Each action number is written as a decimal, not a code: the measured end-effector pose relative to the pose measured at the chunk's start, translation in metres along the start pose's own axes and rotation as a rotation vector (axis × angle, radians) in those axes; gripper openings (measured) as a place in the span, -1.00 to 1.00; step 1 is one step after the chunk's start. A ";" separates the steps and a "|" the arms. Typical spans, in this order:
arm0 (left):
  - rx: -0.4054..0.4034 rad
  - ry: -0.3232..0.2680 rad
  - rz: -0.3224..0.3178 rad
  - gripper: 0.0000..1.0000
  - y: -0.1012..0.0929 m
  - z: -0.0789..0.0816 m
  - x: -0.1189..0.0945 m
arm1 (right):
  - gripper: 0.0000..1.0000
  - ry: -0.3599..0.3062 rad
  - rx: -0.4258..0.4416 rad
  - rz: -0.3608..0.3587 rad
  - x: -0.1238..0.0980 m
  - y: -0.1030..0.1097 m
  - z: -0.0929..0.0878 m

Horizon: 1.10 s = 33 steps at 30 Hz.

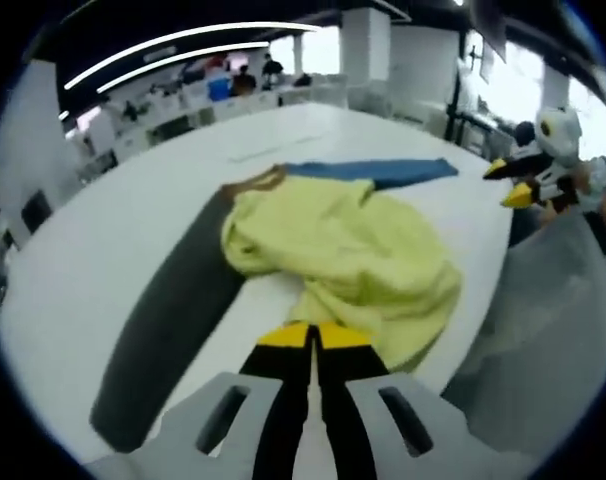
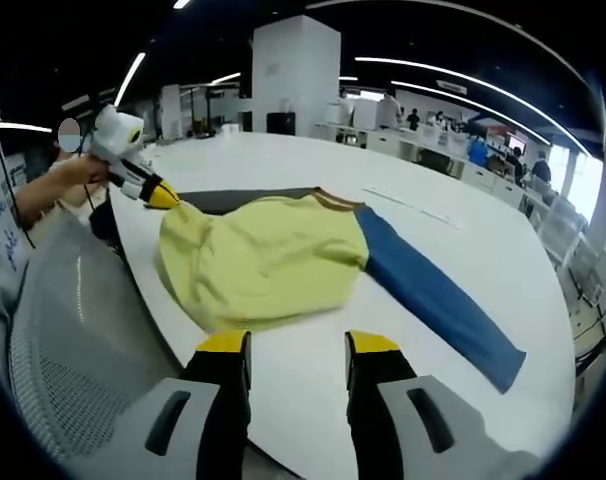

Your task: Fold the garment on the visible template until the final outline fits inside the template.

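A: In the left gripper view we see the yellow garment bunched in a rumpled heap on the white table, near the edge closest to us.

B: Agreed. A dark grey strip runs from under its left side toward us, and a blue strip runs off from its far side. The two meet at a corner by a brown collar.

A: Our left gripper sits at the garment's near edge, yellow tips pressed together. We see no gap between the jaws, but we cannot tell whether any cloth is pinched between them.

B: In the right gripper view we see the garment more spread out, lying in the angle between the grey strip and the blue strip. Its hem hangs close to the table's near edge.

A: Our right gripper hovers just short of that hem, jaws standing wide apart with bare table between the yellow tips, holding nothing.

B: At the left of that view we spot the other gripper, held in a hand, with its yellow tips touching the garment's corner.

A: And in the left gripper view the right one shows at the far right, off the table edge, apart from the cloth.

B: Grey mesh fabric fills the space below the table edge. Desks and people sit far behind.
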State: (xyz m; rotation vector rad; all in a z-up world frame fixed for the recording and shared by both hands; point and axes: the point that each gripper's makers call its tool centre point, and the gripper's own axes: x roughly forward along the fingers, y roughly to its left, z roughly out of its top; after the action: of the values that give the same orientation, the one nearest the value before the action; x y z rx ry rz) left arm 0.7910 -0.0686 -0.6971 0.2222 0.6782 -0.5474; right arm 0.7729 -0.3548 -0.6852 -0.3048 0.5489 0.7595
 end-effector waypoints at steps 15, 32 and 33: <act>-0.046 0.002 0.083 -1.00 0.012 -0.020 -0.024 | -0.30 0.028 -0.031 0.050 0.012 0.007 -0.003; -0.089 0.013 0.175 -1.00 0.030 -0.035 -0.046 | -0.33 0.078 -0.077 0.129 0.030 0.015 -0.009; -0.093 0.013 0.176 -1.00 0.030 -0.036 -0.047 | -0.33 0.079 -0.078 0.136 0.033 0.016 -0.010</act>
State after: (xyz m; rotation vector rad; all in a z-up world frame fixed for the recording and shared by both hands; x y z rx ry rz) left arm 0.7585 -0.0113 -0.6935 0.1967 0.6872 -0.3452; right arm 0.7772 -0.3296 -0.7127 -0.3740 0.6203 0.9053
